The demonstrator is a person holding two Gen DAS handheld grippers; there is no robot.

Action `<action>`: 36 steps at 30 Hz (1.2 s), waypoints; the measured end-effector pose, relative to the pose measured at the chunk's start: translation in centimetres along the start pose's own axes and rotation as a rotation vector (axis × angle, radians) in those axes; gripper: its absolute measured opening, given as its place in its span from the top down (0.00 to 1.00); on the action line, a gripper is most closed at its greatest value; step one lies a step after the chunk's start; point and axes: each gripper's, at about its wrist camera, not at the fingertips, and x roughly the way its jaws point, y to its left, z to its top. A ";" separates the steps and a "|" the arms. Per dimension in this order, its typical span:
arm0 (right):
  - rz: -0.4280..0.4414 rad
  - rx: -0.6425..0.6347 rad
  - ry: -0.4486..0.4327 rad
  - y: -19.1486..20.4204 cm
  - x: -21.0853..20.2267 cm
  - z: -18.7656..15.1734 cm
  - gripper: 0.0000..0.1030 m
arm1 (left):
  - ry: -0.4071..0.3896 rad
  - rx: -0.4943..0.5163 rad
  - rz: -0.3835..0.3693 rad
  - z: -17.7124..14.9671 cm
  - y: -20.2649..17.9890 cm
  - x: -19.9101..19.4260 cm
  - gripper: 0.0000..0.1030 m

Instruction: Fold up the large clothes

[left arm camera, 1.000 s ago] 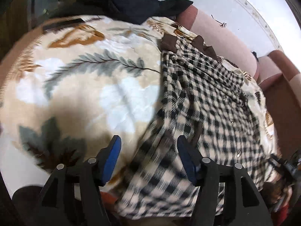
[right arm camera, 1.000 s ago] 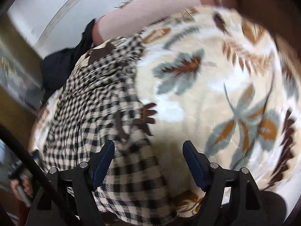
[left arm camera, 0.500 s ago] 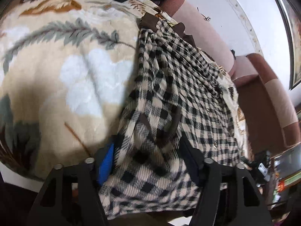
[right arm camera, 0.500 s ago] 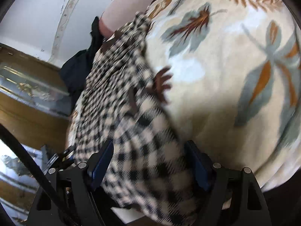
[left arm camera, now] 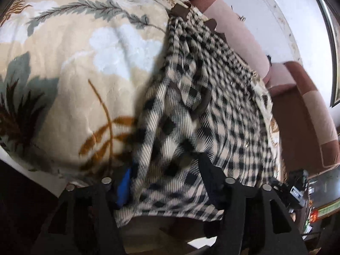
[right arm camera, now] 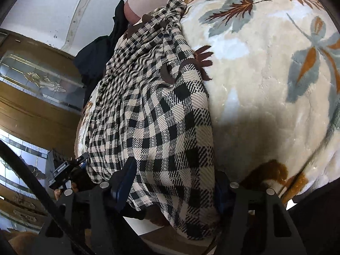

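Note:
A black-and-cream checkered garment point(left arm camera: 223, 106) with brown trim lies lengthwise on a fleecy floral blanket point(left arm camera: 74, 74). Its near hem hangs over the front edge. My left gripper point(left arm camera: 165, 178) straddles the hem's left corner. Cloth fills the gap between its jaws, and the blue pad point(left arm camera: 124, 184) sits at the cloth's edge without visibly pinching it. In the right wrist view the same garment point(right arm camera: 159, 116) runs up the blanket point(right arm camera: 265, 85). My right gripper point(right arm camera: 174, 180) is around the hem's right corner, jaws closing, with cloth draped between them and over the right finger.
A pink and brown sofa back point(left arm camera: 233, 21) and armrest point(left arm camera: 308, 116) border the far side. Dark clothing point(right arm camera: 95, 55) is piled beyond the garment's collar. A wooden cabinet with glass panels point(right arm camera: 31, 97) stands at the left. The other gripper point(right arm camera: 63, 170) shows beside the hem.
Both grippers have come down and in toward the near hem. The checkered cloth now lies between each pair of jaws. The right jaws stand narrower than before.

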 end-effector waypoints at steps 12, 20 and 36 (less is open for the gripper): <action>-0.080 -0.094 0.039 1.7 0.8 -0.1 0.34 | 0.019 0.030 0.079 -1.8 -0.6 0.3 0.65; -0.120 -0.135 0.088 2.8 1.0 0.6 0.61 | -0.004 0.046 0.123 -2.0 -1.8 -2.0 0.96; 0.017 -0.360 -0.046 11.3 -2.0 6.5 0.86 | -0.092 0.085 0.031 4.7 -8.4 -6.2 0.96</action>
